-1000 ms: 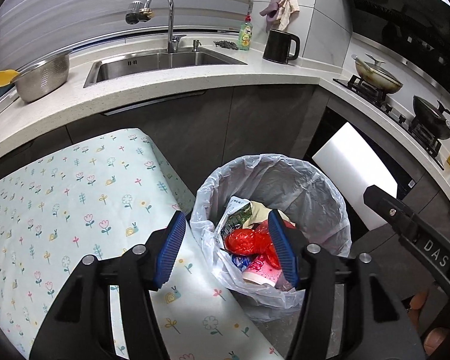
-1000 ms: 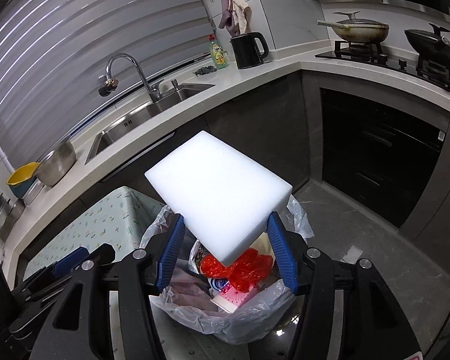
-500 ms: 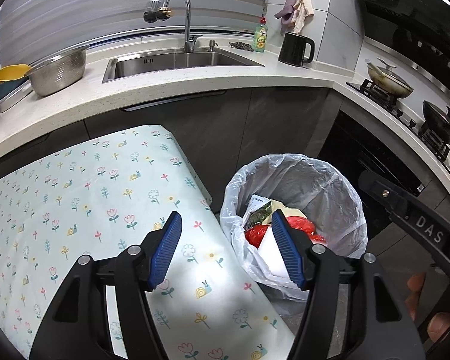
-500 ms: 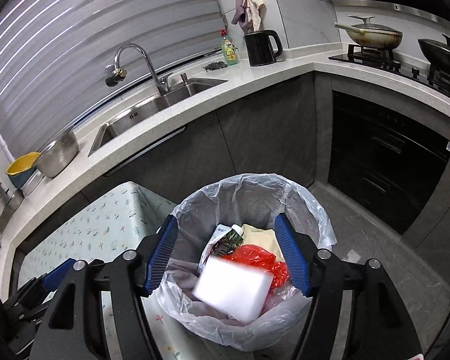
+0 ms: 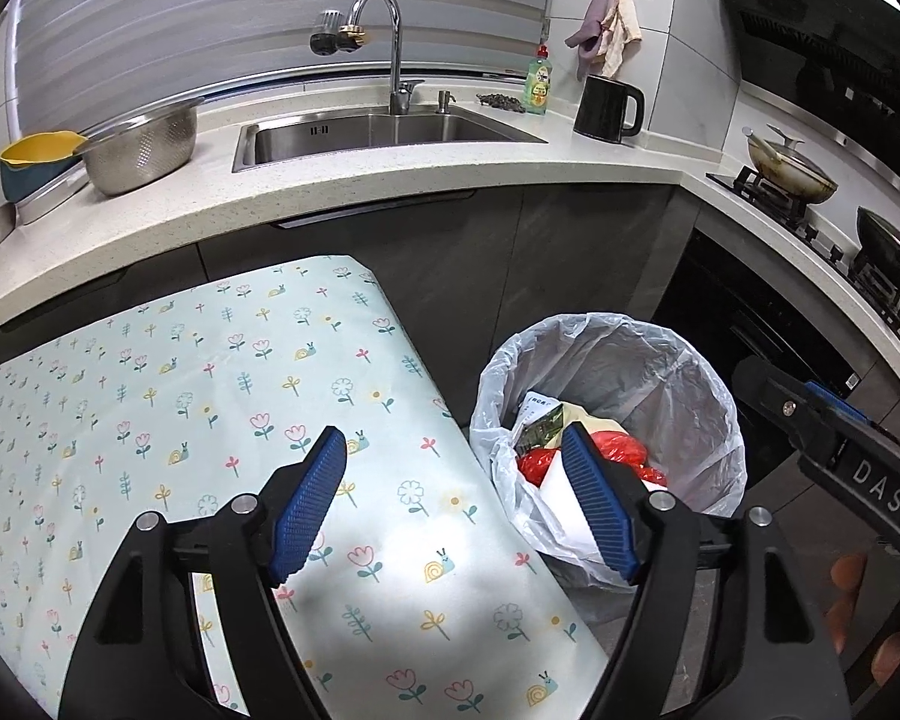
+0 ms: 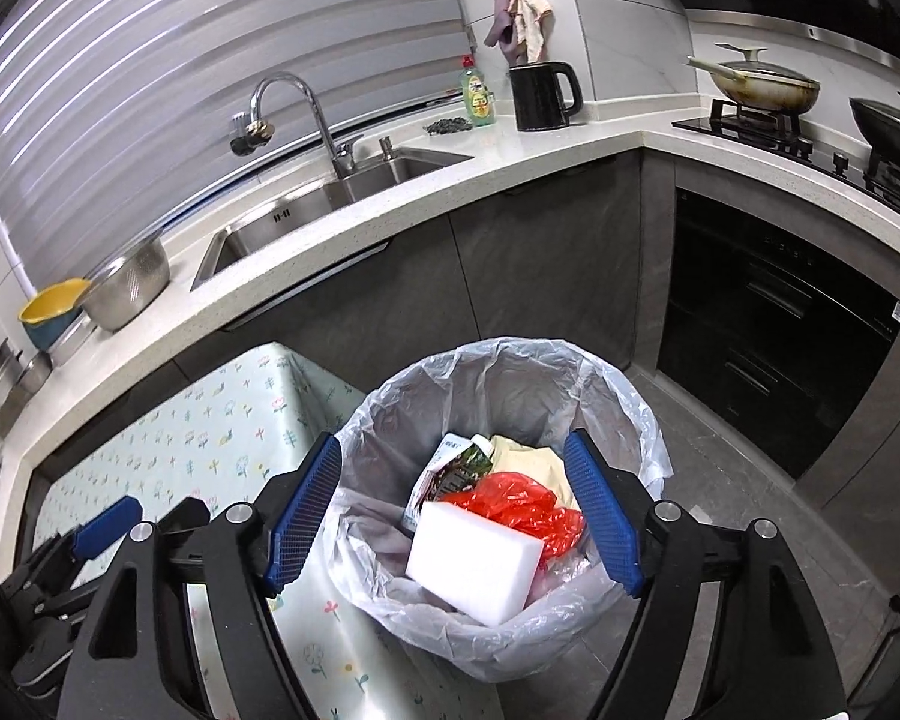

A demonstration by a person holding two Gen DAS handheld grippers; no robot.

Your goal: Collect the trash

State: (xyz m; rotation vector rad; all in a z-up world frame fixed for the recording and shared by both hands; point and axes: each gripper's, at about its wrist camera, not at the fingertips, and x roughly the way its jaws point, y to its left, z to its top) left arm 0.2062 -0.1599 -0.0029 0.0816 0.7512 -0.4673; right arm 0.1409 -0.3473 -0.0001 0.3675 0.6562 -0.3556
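Observation:
A trash bin lined with a clear plastic bag (image 6: 624,414) stands on the floor beside the table, also in the left wrist view (image 5: 684,360). Inside lie a white foam block (image 6: 474,561), a red plastic bag (image 6: 522,507), a dark snack wrapper (image 6: 456,471) and yellowish paper (image 6: 531,462). My right gripper (image 6: 453,519) is open and empty, above the bin. My left gripper (image 5: 453,501) is open and empty, over the table's right edge next to the bin. The right gripper's body shows at the right of the left wrist view (image 5: 840,450).
The table carries a pale floral cloth (image 5: 180,396). Behind runs a white counter (image 5: 390,180) with a sink (image 5: 384,132), faucet, steel colander (image 5: 144,147), yellow bowl, soap bottle and black kettle (image 5: 606,111). A stove with pans (image 5: 792,171) and a dark oven (image 6: 774,312) stand to the right.
My right gripper opened and let go of the white foam block, which fell into the bin and now rests on the trash. My left gripper shifted left, over the table.

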